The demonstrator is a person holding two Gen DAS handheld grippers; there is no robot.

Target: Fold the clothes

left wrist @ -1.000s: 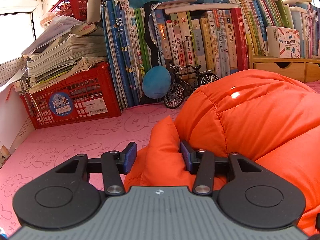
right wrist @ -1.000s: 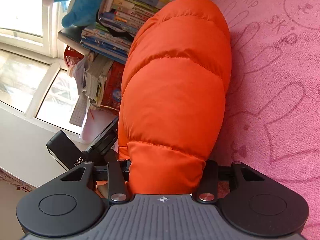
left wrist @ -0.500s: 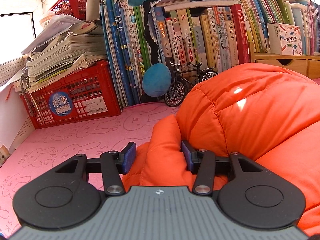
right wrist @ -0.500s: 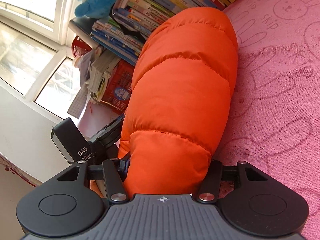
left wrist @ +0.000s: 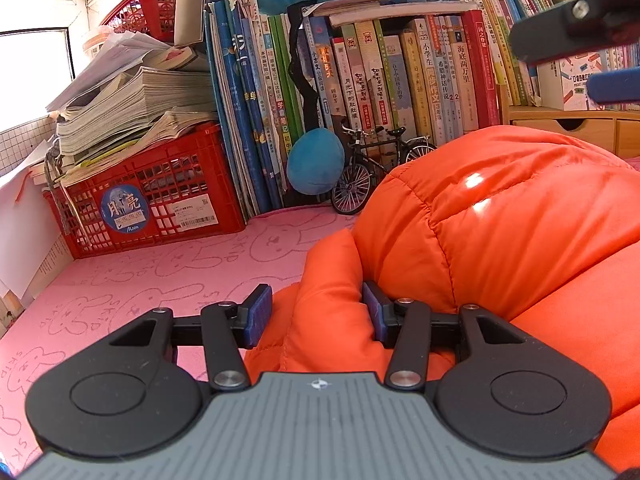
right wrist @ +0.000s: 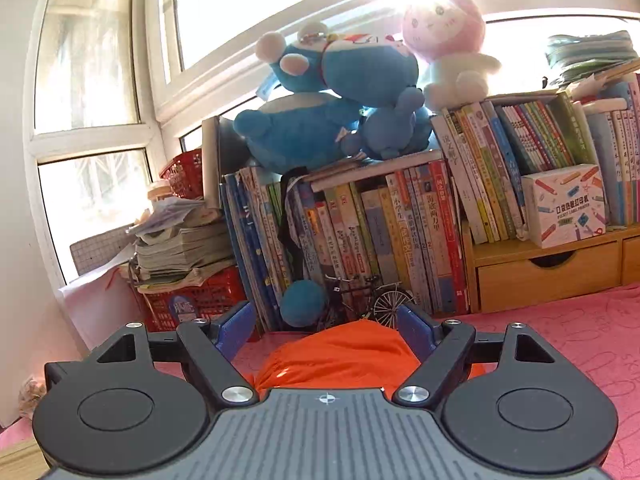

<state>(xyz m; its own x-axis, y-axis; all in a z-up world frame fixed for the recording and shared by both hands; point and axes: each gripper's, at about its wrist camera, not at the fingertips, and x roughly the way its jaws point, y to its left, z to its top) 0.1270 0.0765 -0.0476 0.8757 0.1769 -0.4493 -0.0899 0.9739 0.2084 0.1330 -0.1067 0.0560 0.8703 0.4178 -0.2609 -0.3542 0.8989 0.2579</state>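
**Puffy jacket vs. my two claws: where this fold could fall apart**

So my left gripper (left wrist: 318, 316) is pinched on a bunched fold at the edge of the puffy quilted orange down jacket (left wrist: 500, 216); the right-hand blue pad is sunk into the fabric, and the other pad's contact I can't quite make out. My right gripper (right wrist: 326, 330) has just been opening; its jaws are spread wide with nothing gripped, and the jacket sits below and beyond them.

My worry: the stuffing is springy, so with only one claw holding, the folded bulk may puff back open; the shell looks slick and shiny, so that small pinch could slide out too. Also, if I tug sideways, the jacket might drag into the little black model bicycle (left wrist: 372, 168) right behind it.

The jacket itself lies in a rounded, stitched-panel heap on the pink rabbit-print mat (left wrist: 160, 276), in front of the row of upright books (left wrist: 400, 80).
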